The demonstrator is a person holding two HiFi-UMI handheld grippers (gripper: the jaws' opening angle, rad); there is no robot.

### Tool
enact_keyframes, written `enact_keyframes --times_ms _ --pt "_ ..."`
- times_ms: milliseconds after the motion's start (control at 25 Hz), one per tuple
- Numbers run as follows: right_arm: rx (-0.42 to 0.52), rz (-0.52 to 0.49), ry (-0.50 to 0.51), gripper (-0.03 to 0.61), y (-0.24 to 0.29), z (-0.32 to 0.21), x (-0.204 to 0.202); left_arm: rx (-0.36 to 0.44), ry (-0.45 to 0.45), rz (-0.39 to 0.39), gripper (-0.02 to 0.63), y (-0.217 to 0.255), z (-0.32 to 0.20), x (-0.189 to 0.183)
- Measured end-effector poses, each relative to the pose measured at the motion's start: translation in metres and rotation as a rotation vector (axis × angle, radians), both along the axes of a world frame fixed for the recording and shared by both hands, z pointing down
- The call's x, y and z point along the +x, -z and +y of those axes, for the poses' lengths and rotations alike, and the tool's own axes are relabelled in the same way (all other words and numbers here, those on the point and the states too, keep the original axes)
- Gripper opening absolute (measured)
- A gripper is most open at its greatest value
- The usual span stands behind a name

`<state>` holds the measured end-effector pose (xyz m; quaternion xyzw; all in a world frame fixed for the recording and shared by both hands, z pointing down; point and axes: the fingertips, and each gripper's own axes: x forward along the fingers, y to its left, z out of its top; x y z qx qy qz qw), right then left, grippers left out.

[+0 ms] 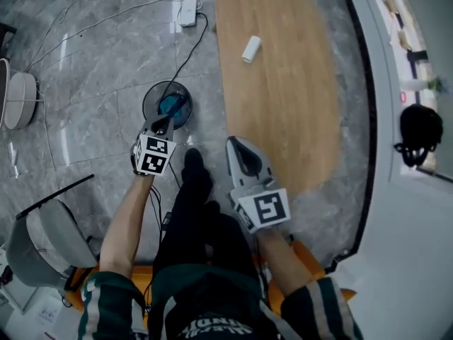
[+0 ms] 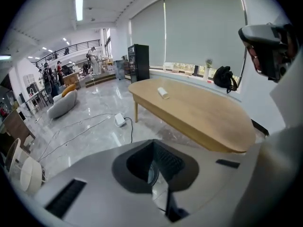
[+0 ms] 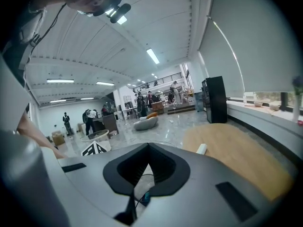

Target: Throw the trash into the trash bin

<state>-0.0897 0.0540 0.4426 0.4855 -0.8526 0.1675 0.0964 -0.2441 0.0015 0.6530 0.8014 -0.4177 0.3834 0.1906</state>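
White roll of trash (image 1: pixel 251 49) lies on wooden worktop (image 1: pixel 283 112), well apart from trash bin (image 1: pixel 167 103). Bin stands on floor (image 1: pixel 92 69), blue inside. Left hand-held gripper (image 1: pixel 165 122) above bin's near rim, jaws closed, empty. Right hand-held gripper (image 1: pixel 236 146) near bin on worktop side, jaws together, nothing held.

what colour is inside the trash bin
Blue; the trash bin shows best in the head view.

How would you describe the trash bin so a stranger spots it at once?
Find the long wooden table. On the grey floor left of it in the head view stands the trash bin. It is the only round, dark thing there, with blue inside.
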Motion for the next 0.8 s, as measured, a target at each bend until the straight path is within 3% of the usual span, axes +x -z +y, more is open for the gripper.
enact_keyframes --times_ms 320,800 --pt "0.027 0.021 -0.084 0.0 0.058 0.018 0.052 0.057 -0.061 0.073 0.002 0.069 -0.009 0.075" --pt "-0.008 0.043 -0.211 0.0 0.031 -0.077 0.099 0.073 -0.185 0.148 0.002 0.059 -0.125 0.161"
